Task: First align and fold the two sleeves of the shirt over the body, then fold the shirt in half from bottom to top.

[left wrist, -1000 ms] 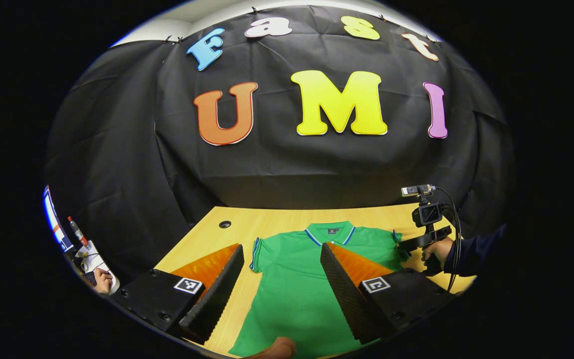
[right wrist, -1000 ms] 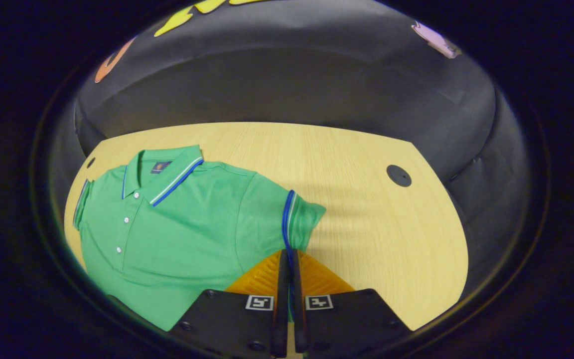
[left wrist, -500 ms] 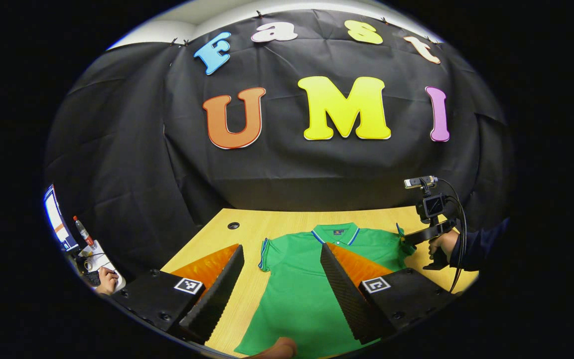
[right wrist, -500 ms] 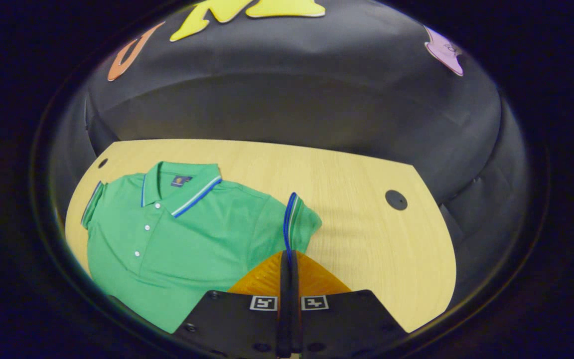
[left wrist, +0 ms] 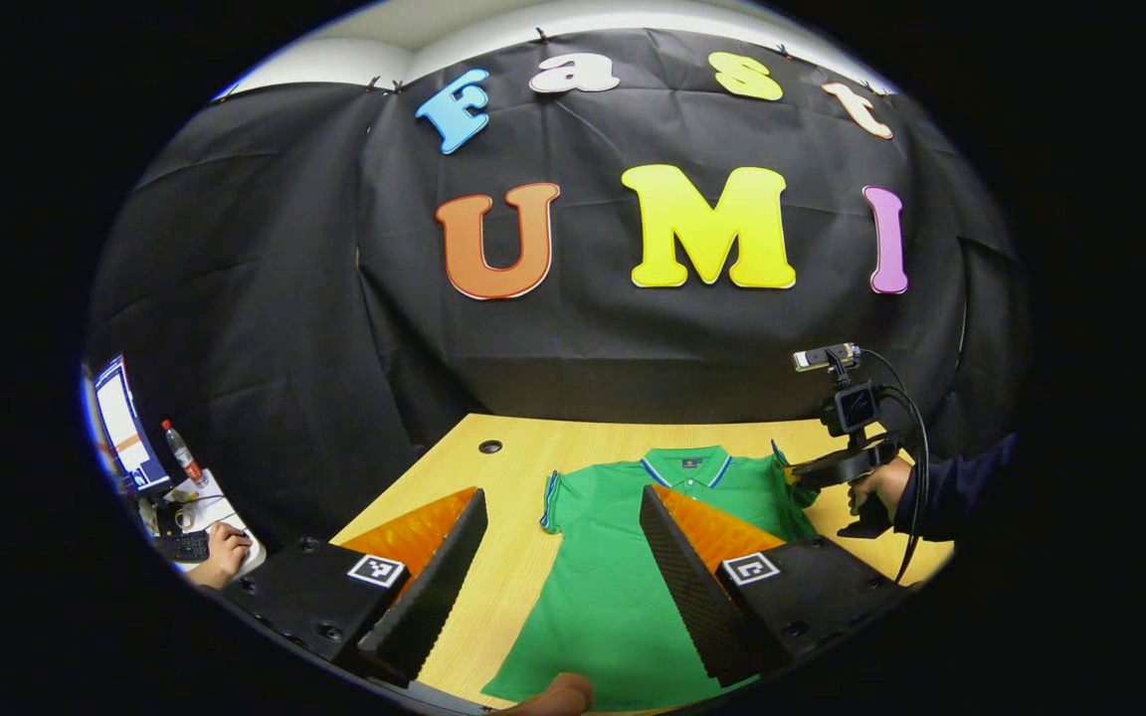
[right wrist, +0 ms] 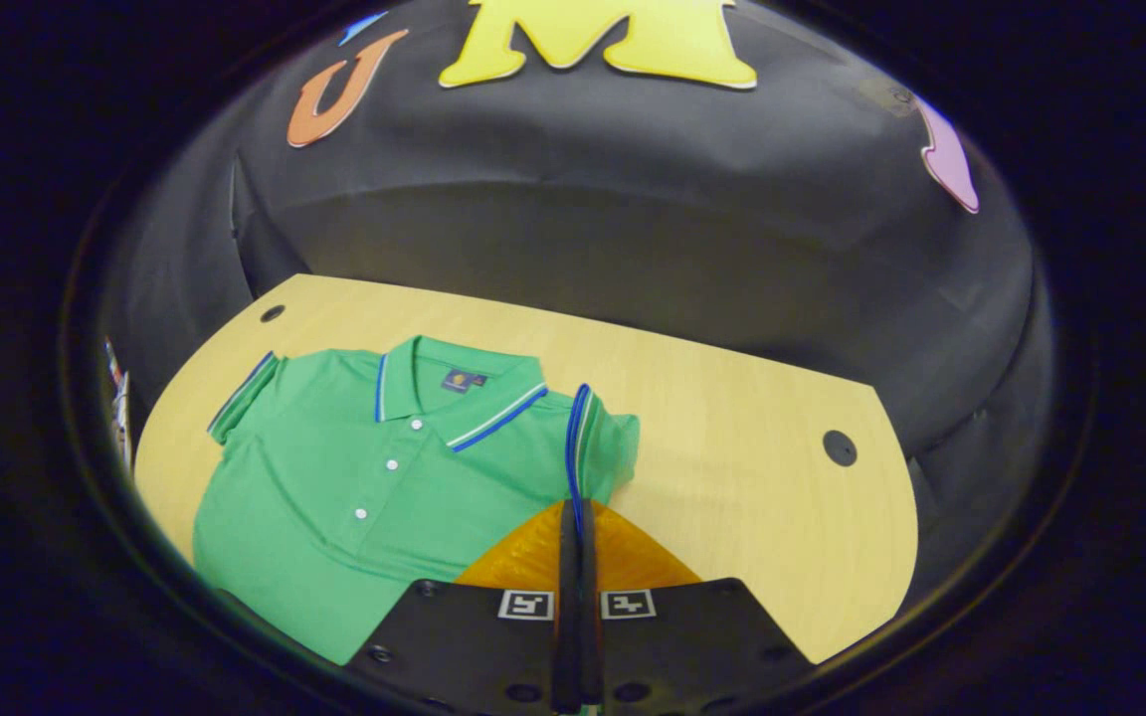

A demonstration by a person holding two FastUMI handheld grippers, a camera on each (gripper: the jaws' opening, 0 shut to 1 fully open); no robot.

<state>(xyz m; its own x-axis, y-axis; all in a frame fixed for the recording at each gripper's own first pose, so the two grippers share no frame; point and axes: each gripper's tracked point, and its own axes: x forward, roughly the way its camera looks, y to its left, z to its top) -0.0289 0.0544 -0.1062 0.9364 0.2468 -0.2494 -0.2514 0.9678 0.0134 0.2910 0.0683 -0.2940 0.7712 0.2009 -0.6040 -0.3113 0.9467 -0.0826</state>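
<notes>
In the left gripper view, a green polo shirt (left wrist: 623, 587) lies flat, collar toward the far wall, on a pale wooden tabletop (left wrist: 513, 467). The left claw (left wrist: 563, 557) hangs released above it, fingers spread wide, one over bare wood beside the shirt, the other over its chest. Across the shirt, a hand (left wrist: 876, 487) in a dark sleeve (left wrist: 951, 487) holds the right claw (left wrist: 800, 477) at the shirt's far sleeve. Off to the side, past the booth's wall, a second person's hand (left wrist: 220, 557) rests at a desk with a monitor (left wrist: 120, 423) and a bottle (left wrist: 180, 452).

In the right gripper view, the shirt (right wrist: 384, 497) lies buttoned and spread on the tabletop (right wrist: 752, 457). The right claw (right wrist: 575, 517) is clenched on the blue-trimmed cuff of the nearer sleeve (right wrist: 593, 447), which stands lifted and bunched against the shoulder. The other sleeve (right wrist: 245, 398) lies flat on the wood.
</notes>
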